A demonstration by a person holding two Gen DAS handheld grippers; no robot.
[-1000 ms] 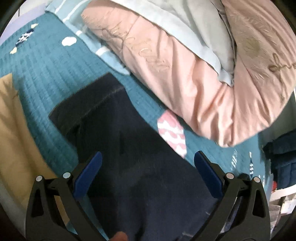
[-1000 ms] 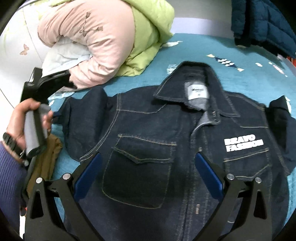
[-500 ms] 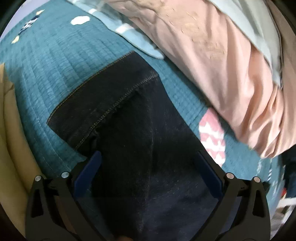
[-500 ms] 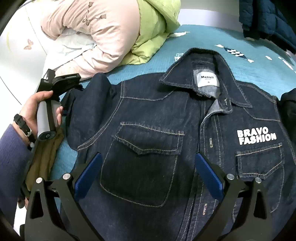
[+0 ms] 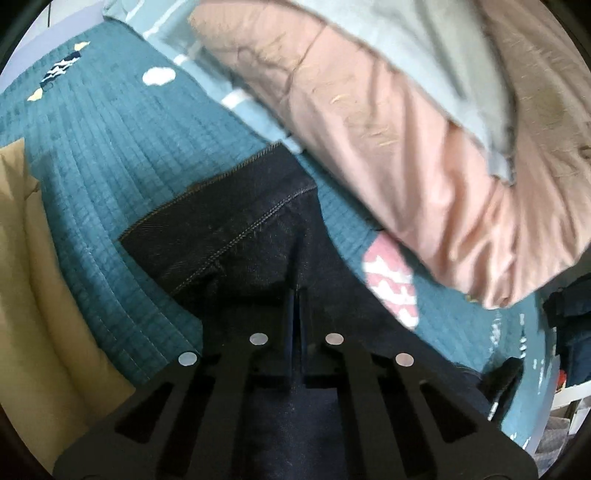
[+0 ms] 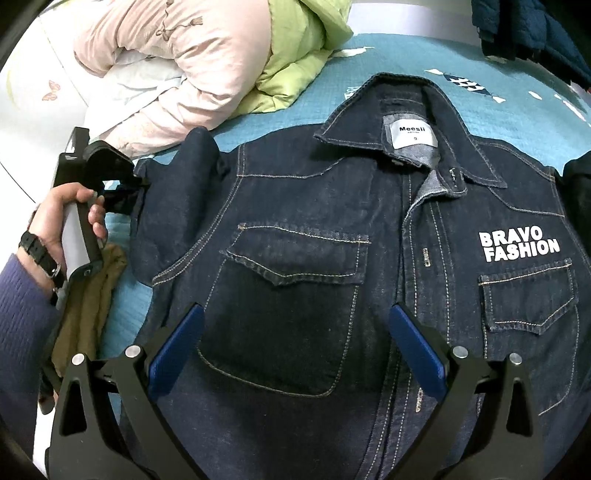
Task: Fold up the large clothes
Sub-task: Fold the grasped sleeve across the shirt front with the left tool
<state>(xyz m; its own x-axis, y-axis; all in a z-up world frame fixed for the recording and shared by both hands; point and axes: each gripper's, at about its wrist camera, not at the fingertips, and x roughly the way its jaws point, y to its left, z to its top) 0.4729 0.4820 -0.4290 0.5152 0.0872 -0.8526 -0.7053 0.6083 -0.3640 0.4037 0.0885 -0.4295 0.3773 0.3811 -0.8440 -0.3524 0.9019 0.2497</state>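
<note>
A dark denim jacket (image 6: 317, 236) lies face up on the teal bed cover (image 6: 369, 55), collar at the far side, with "BRAVO FASHION" printed on its chest. My left gripper (image 5: 295, 295) is shut on the jacket's sleeve (image 5: 236, 221) just behind the cuff. It also shows in the right wrist view (image 6: 140, 181), at the jacket's left sleeve. My right gripper (image 6: 295, 343) is open and empty, hovering over the left chest pocket (image 6: 291, 314).
A pink and pale-blue quilt (image 5: 424, 122) is piled beside the sleeve. A lime-green quilt (image 6: 291, 59) lies behind the jacket. An olive-tan garment (image 6: 85, 314) lies at the bed's left edge. Dark blue padded clothes (image 6: 528, 29) sit at the far right.
My left gripper has closed on the sleeve near the cuff. My right gripper has moved closer over the jacket front and stays open.
</note>
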